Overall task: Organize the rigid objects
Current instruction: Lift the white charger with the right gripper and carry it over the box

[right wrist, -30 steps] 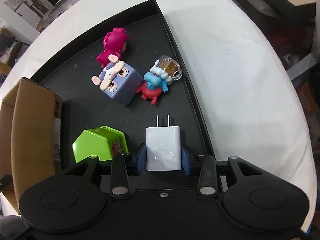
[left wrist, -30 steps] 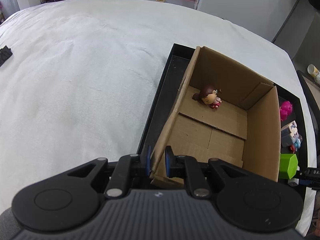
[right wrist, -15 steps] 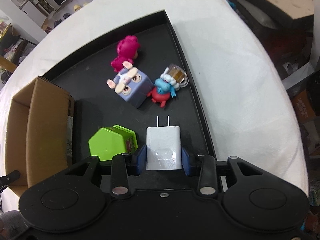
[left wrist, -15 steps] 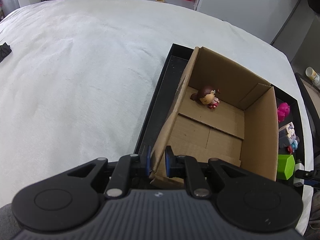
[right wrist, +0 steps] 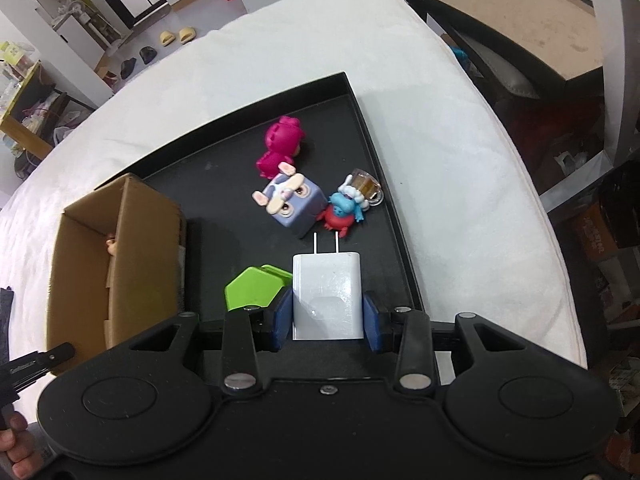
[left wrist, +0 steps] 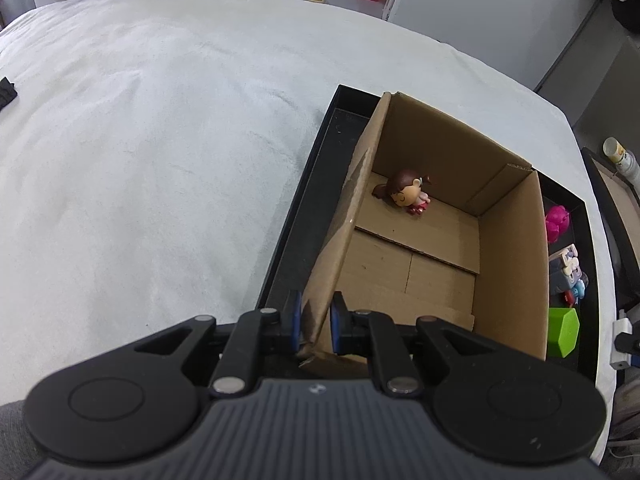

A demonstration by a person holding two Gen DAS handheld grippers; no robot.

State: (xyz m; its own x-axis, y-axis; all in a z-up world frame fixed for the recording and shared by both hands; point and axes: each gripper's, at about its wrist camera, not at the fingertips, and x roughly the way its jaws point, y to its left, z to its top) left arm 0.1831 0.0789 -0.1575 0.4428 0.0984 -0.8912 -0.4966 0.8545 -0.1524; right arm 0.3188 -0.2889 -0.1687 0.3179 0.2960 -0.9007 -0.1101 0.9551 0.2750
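White cloth covers the whole tabletop (left wrist: 160,140), and on it sits a black tray (right wrist: 384,184) that carries everything in play. Take the cardboard box (left wrist: 512,264) as the marker: it stands at one end of the tray, open at the top, with one small doll (left wrist: 406,196) lying on its floor by the far wall. The left gripper (left wrist: 314,326) is clamped on the box's near wall at a corner, one pad outside and one inside, so it looks to be steadying the box. Beside the box, over the tray floor, the right gripper (right wrist: 326,314) pinches a white charger (right wrist: 326,296) by its sides, prongs pointing away and clear of the tray. Just next to the charger lies a green block (right wrist: 250,288). Farther from the box sit a purple cube toy (right wrist: 292,208), a pink figure (right wrist: 282,148), a blue-and-red figure (right wrist: 340,212) and a small clear piece (right wrist: 364,186) by the tray's rim.

My read: this is the carry stage, charger picked and bound for the box. Next it needs to swing across above the box wall without clipping the rim, come down inside away from the doll, and only then let go.
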